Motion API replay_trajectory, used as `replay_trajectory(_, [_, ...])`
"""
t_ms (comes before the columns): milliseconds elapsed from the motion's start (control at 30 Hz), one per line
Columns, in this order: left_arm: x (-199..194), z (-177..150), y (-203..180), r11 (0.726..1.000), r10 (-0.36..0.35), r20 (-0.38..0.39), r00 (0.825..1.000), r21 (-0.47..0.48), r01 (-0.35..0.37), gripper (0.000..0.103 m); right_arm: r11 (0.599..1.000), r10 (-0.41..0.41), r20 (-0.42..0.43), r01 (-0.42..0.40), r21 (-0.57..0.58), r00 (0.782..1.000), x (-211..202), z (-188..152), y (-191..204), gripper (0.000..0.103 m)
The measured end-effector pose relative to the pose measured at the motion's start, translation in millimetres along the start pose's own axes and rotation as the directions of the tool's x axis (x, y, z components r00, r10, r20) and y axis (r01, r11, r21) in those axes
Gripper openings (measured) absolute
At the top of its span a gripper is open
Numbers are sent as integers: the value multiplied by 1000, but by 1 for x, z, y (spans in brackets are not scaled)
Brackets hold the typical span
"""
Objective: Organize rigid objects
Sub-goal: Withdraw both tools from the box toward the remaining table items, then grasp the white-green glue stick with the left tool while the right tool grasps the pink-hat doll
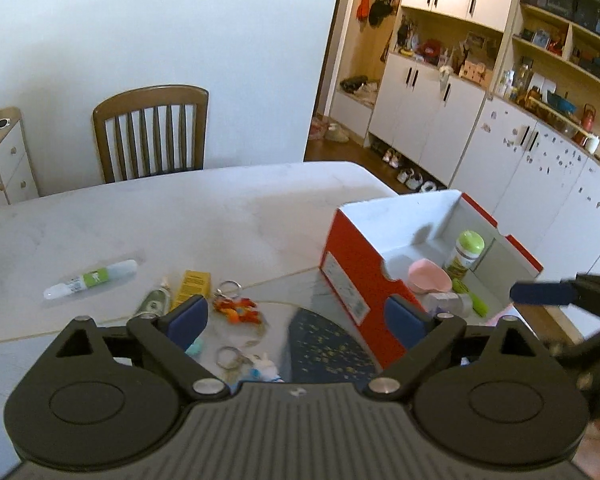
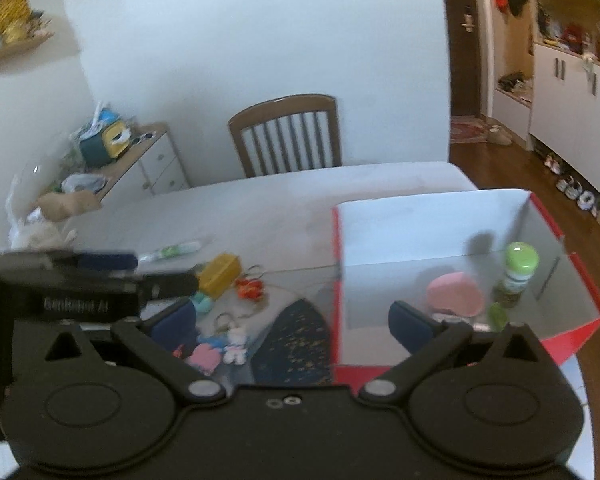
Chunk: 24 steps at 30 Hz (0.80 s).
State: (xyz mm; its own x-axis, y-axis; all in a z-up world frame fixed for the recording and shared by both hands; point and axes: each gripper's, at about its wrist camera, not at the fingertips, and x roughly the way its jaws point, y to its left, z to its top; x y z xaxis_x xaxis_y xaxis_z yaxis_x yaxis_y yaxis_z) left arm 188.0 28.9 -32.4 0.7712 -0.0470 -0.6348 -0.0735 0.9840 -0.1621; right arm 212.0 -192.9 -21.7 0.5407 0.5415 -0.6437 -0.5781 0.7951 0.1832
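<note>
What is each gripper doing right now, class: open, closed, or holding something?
Left gripper: open, nothing between its fingers.
Right gripper: open, nothing held.

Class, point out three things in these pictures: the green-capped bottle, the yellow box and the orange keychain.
Green-capped bottle (image 1: 466, 254), left wrist view, on its label below the cap.
Yellow box (image 1: 193, 284), left wrist view, on its top face.
Orange keychain (image 1: 238, 307), left wrist view, on the orange charm.

Red box (image 1: 350, 276) holding upright green-capped bottle (image 1: 465, 254), pink case (image 1: 428, 276)
</note>
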Motion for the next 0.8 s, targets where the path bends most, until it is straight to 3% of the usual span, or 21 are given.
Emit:
replay_trajectory(133, [-1,-2,24,1000,-5,25,1000,-18,6,102,1000,11,-18,-12,-21,1000,9,-4,20,103])
replay_trajectory(300, [5,-3,56,997,65,15,998,-32,-65,103,998,19,-38,-21,-54,999,22,-7,40,103])
replay_trajectory(533, [17,-4,114,987,96,13,995,-128,-93,103,994,27,-93,-36,-99,995,49,-17,66,103])
replay_trajectory(800, [49,-5,165,977,164,-7,987,-140,-163,103,987,15,-169,-41,-153,986,86,-29,94,99])
